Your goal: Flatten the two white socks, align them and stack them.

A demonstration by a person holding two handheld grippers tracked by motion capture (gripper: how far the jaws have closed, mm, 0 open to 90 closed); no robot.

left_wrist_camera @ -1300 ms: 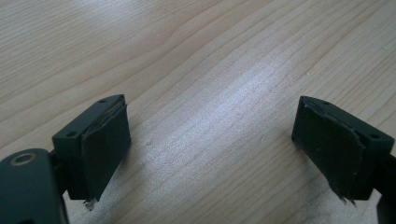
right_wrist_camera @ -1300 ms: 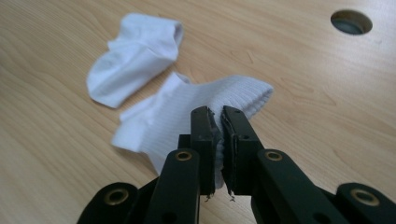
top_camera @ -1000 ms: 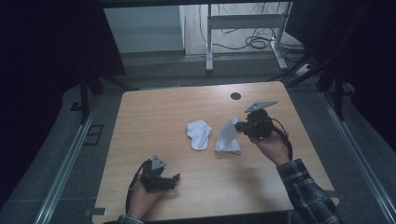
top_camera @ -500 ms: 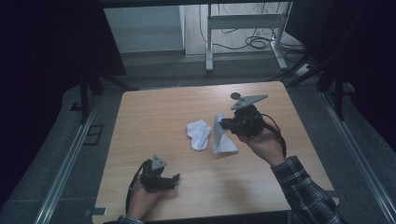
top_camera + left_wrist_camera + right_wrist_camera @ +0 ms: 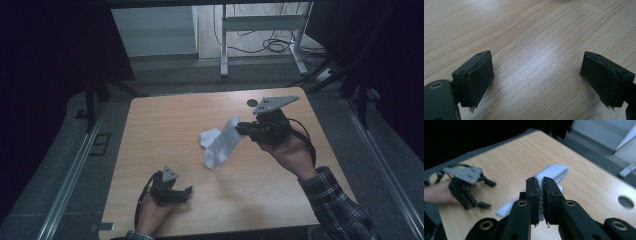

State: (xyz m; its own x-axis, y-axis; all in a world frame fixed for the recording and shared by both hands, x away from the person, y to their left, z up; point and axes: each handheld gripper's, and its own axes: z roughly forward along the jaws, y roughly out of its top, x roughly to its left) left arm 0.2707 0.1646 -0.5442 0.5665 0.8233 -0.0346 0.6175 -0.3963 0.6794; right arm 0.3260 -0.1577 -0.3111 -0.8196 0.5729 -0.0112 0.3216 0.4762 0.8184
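Observation:
A white sock (image 5: 224,145) hangs in the air over the middle of the wooden table (image 5: 160,125), its lower end near the tabletop. My right gripper (image 5: 241,128) is shut on the sock's ribbed cuff (image 5: 554,173), which pokes out above the closed jaws of the right gripper (image 5: 540,195). A second white sock (image 5: 209,137) lies on the table just left of the hanging one. My left gripper (image 5: 186,194) rests near the table's front left, open, with bare wood between its pads (image 5: 480,77). The left gripper (image 5: 484,193) is also seen from the right gripper view, at the left.
A round dark hole (image 5: 252,102) sits near the table's far edge, behind the right gripper. Metal rails (image 5: 75,165) run along both sides of the table. A desk frame with cables (image 5: 265,30) stands on the floor beyond.
My right gripper has risen and moved left with the sock, pulling it up off the table so it now hangs stretched. The left gripper has stayed in place.

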